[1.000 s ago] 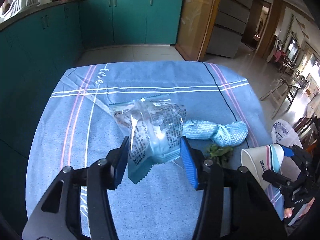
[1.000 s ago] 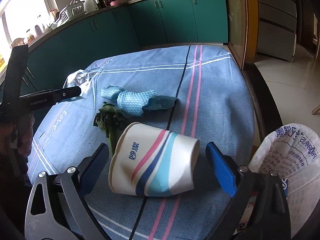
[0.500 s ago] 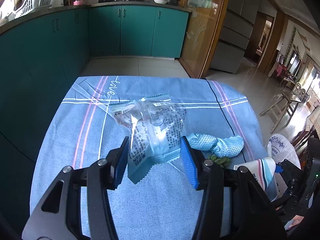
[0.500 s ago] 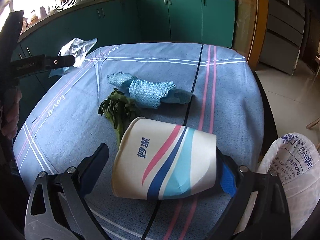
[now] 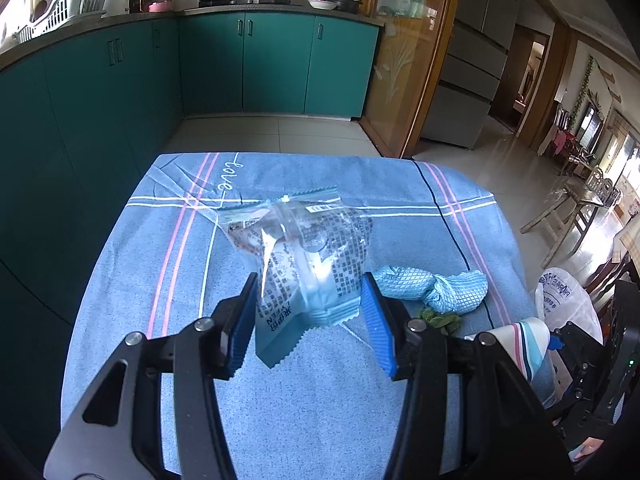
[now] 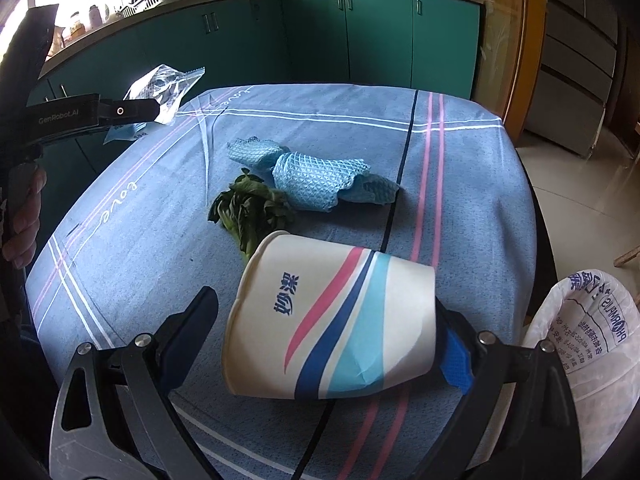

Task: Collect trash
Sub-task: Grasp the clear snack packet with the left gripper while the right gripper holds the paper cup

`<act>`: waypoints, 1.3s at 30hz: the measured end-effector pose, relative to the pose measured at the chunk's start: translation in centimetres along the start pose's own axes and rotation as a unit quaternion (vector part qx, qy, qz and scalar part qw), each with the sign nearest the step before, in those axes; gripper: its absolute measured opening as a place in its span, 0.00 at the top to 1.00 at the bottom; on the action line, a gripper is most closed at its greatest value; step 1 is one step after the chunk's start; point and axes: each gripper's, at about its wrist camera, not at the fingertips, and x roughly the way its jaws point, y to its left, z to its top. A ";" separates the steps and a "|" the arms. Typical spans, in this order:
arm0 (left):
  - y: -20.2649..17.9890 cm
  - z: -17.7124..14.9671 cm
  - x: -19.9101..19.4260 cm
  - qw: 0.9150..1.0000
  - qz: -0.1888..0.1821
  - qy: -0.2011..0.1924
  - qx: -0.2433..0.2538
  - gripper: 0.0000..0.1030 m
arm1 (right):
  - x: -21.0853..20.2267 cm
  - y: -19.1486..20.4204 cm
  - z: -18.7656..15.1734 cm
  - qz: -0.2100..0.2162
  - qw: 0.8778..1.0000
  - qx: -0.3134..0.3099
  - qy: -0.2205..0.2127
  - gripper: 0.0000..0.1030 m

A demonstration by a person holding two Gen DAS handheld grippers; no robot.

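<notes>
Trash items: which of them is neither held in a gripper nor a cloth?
The leafy greens, lying loose on the tablecloth beside the blue cloth. The wrapper and paper cup sit in grippers.

Left gripper (image 5: pixel 308 320): black angular frame with triangular cut-outs, silver round screws at the joints.
Left fingers (image 5: pixel 376 320): bright blue ribbed pads on black arms.
Right gripper (image 6: pixel 332 328): the same black frame and silver screws.
Right fingers (image 6: pixel 456 364): blue pad on one; the other looks dark, perhaps in shadow.
Marking: "GenRobot.AI" in pale letters on the left gripper's black side.
Left hand (image 6: pixel 24 216): bare skin, fingers on the black handle.
</notes>
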 end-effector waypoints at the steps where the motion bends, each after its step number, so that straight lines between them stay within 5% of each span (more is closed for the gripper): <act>1: 0.0 0.0 0.0 1.000 0.000 0.000 0.000 0.51 | 0.0 0.0 0.0 0.001 1.000 0.000 0.000 0.08; 8: 0.2 0.0 -0.2 1.000 0.002 -0.002 -0.004 0.51 | -0.2 -0.1 0.0 0.006 1.000 0.004 -0.003 0.17; 23: 0.3 -0.1 -0.4 1.000 0.009 -0.008 -0.003 0.51 | -0.6 -0.3 0.1 0.004 1.000 0.013 -0.012 0.17; 34: -1.8 -0.5 -4.0 0.993 0.068 -0.090 0.033 0.51 | -2.5 -0.2 0.1 -0.007 0.999 0.007 -0.048 0.17; 39: -2.3 -0.6 -3.9 0.993 0.072 -0.087 0.043 0.51 | -2.2 -0.3 -0.1 -0.011 0.999 0.005 -0.041 0.17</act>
